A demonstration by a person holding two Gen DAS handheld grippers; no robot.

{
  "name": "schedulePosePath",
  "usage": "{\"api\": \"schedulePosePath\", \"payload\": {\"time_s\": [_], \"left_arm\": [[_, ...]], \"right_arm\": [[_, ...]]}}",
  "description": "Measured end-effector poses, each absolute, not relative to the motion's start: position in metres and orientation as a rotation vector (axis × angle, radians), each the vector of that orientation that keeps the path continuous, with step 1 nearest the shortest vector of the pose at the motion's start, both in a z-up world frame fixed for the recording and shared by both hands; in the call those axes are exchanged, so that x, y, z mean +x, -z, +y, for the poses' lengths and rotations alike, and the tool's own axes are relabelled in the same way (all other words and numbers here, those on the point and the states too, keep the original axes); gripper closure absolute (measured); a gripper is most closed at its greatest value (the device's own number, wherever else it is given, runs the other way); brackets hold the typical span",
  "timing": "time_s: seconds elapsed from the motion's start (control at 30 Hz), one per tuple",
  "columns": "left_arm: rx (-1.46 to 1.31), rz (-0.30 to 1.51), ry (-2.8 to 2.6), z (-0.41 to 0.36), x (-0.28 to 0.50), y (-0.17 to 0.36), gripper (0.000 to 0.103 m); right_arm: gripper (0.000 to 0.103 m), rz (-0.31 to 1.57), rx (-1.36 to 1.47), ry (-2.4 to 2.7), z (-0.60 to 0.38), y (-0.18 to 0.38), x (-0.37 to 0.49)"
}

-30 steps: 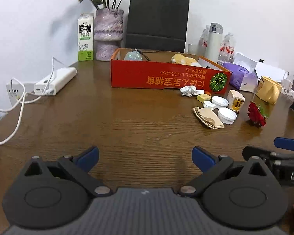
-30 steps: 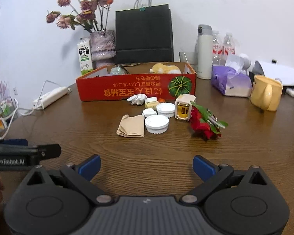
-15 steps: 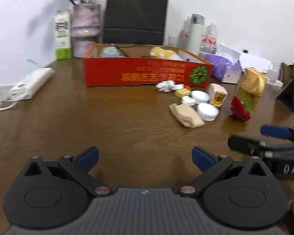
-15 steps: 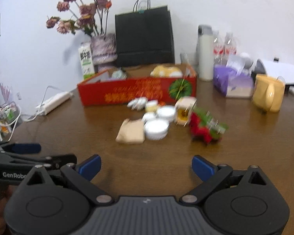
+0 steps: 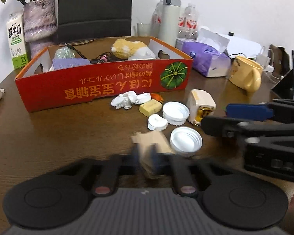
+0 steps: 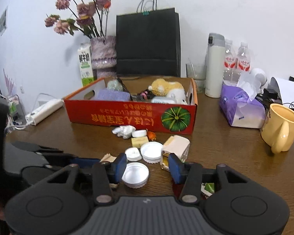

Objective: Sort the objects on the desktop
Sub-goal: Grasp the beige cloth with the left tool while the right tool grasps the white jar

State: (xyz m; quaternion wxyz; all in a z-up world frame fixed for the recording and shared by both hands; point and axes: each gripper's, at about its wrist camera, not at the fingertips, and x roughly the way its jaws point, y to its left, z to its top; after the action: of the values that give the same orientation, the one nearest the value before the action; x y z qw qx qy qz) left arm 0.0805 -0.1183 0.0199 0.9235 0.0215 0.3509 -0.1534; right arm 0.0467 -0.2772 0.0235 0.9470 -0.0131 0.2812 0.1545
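In the left wrist view my left gripper, blurred, is shut on the folded brown paper in front of the red cardboard box. Beside the paper lie white lids, a cream charger plug, a yellow block and crumpled tissue. My right gripper reaches in from the right. In the right wrist view the right gripper has its jaws closing, with a white lid showing between them; the right pad stands clear of it. A red rose lies mostly hidden under that gripper.
The box holds a plush toy and other items. A yellow mug, purple tissue pack, thermos and bottles stand to the right. A vase, milk carton, black bag and power strip line the back and left.
Both grippers moved forward to the clutter in front of the box. The left jaws went from wide open to shut on the brown paper. The right jaws narrowed over the white lid.
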Motion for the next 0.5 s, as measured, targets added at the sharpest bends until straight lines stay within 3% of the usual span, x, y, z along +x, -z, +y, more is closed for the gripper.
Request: {"api": "schedulePosePath", "payload": {"time_s": [0.3, 0.37, 0.4, 0.5], "left_arm": [[-0.047, 0.702, 0.217, -0.063, 0.046, -0.035, 0.100], [-0.027, 0.670, 0.190, -0.057, 0.039, -0.042, 0.100], [-0.020, 0.654, 0.178, -0.054, 0.034, -0.045, 0.100], [-0.029, 0.631, 0.179, -0.046, 0.020, -0.052, 0.100]], "right_arm": [[0.057, 0.675, -0.090, -0.326, -0.244, 0.010, 0.070], [0.071, 0.678, -0.108, -0.313, -0.237, 0.012, 0.071], [0.088, 0.678, -0.104, -0.329, -0.234, 0.011, 0.070], [0.089, 0.682, -0.064, -0.337, -0.230, 0.007, 0.059]]}}
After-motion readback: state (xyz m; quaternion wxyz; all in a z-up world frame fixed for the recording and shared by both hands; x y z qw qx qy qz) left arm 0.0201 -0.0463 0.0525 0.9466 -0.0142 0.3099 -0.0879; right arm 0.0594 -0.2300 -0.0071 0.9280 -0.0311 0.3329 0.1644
